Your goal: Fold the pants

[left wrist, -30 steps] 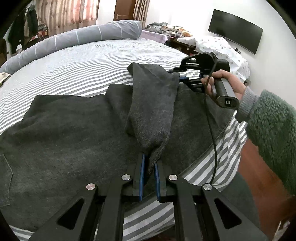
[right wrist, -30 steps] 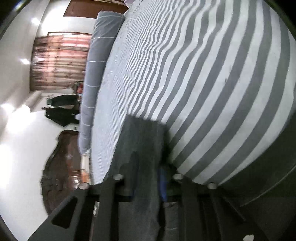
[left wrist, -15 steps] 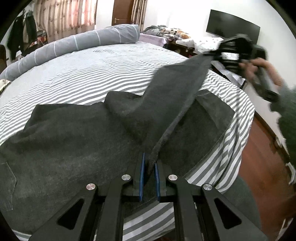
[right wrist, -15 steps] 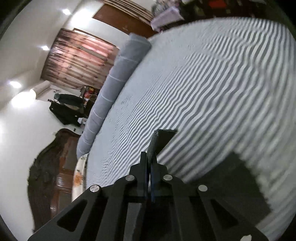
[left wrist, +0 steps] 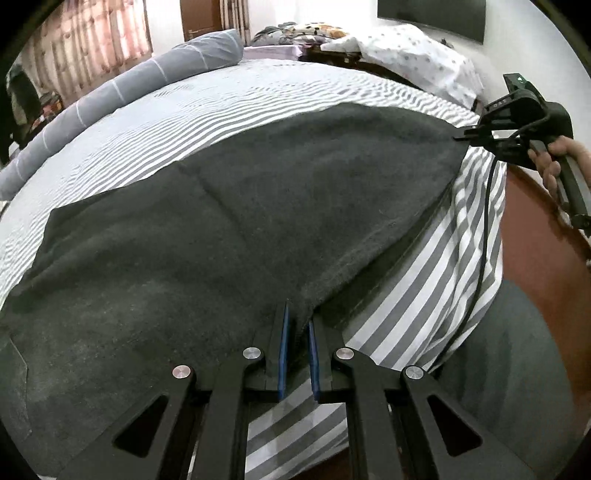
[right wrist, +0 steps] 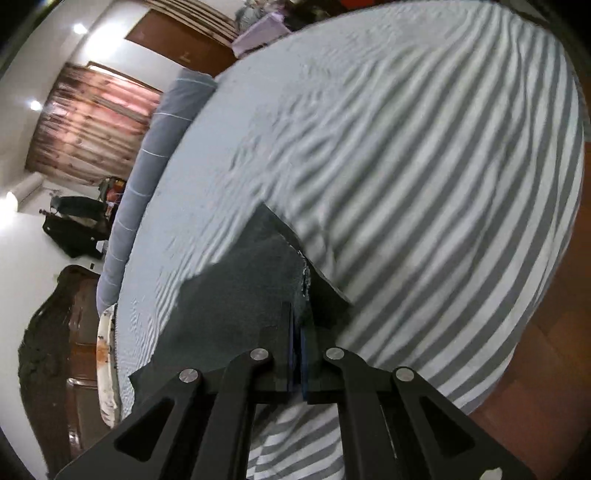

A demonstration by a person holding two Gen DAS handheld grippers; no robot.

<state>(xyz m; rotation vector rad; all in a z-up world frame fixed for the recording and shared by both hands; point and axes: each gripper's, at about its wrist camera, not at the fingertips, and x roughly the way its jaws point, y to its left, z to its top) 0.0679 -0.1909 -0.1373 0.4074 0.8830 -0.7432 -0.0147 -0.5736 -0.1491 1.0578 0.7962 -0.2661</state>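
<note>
Dark grey pants lie spread across the striped bed. My left gripper is shut on the near edge of the fabric, which is pinched between its blue pads. My right gripper holds the far right corner of the same leg, pulled out taut over the bed's right edge; a hand grips its handle. In the right wrist view the right gripper is shut on the pants, whose cloth runs back to the left over the bed.
A long grey bolster lies along the far side of the bed. Dotted white bedding and a wall screen stand behind. Brown wooden floor shows past the bed's right edge. A dark wooden headboard is at left.
The right gripper has carried the folded-over leg out to the right, unfolding it flat and taut across the bed. The left gripper keeps its grip on the near edge and has sunk slightly.
</note>
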